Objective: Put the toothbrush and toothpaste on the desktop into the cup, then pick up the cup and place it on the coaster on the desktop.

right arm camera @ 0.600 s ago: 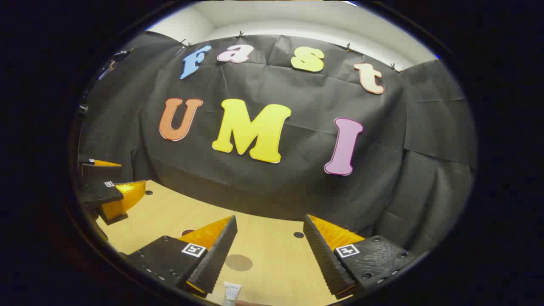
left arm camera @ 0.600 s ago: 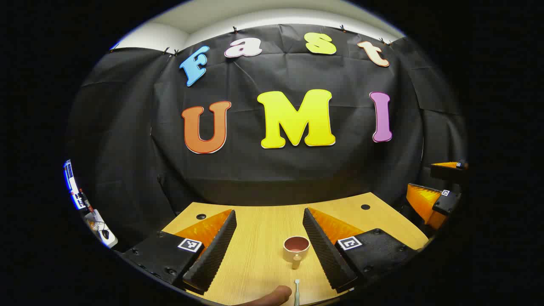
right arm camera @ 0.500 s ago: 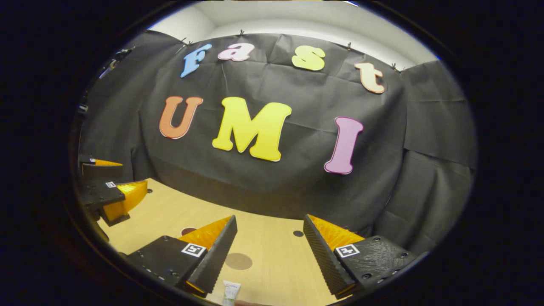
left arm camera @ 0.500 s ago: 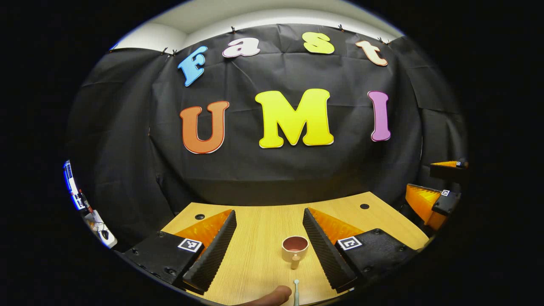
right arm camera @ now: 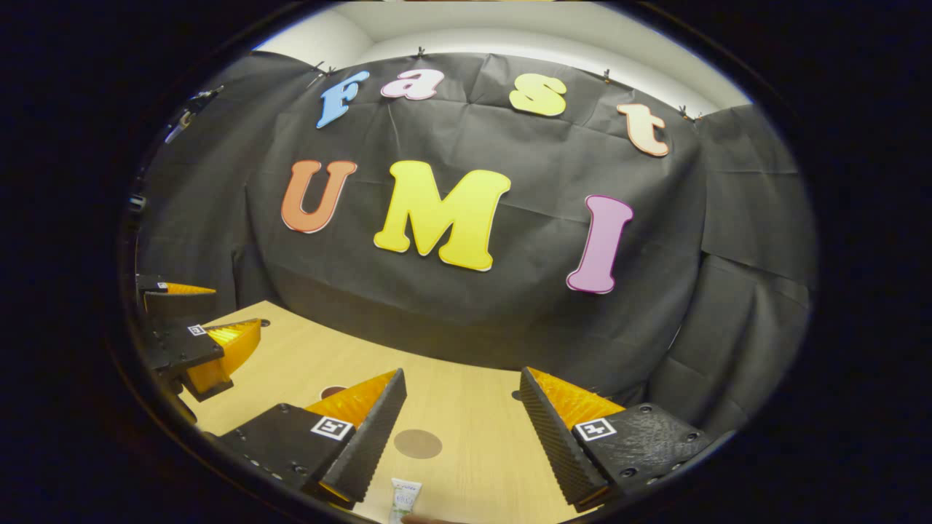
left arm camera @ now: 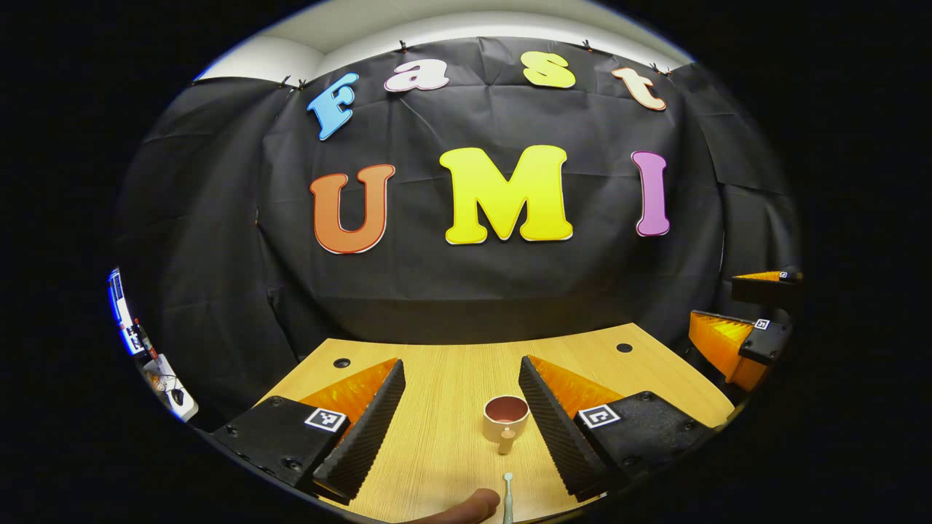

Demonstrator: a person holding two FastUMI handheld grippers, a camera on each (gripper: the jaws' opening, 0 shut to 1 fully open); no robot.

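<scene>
Since the earlier frames both views have tipped slightly, showing more counter (left arm camera: 444, 437). The left gripper (left arm camera: 461, 426) gapes wide, empty; the cup (left arm camera: 505, 418) stands between its fingers, the toothbrush (left arm camera: 507, 501) nearer, lengthwise toward it. The right gripper (right arm camera: 463, 435) gapes empty over coaster (right arm camera: 417, 443) and toothpaste (right arm camera: 404, 498), lengthwise too.

The left gripper (left arm camera: 460, 422) hung above the wooden desktop (left arm camera: 444, 437) with its jaws spread wide. Between them stood the cup (left arm camera: 505, 420), upright, its handle facing the camera. Nearer, at the bottom edge, lay the toothbrush (left arm camera: 507, 496) just beside a fingertip (left arm camera: 466, 507). The right gripper (left arm camera: 743, 327) sat far right.
</scene>
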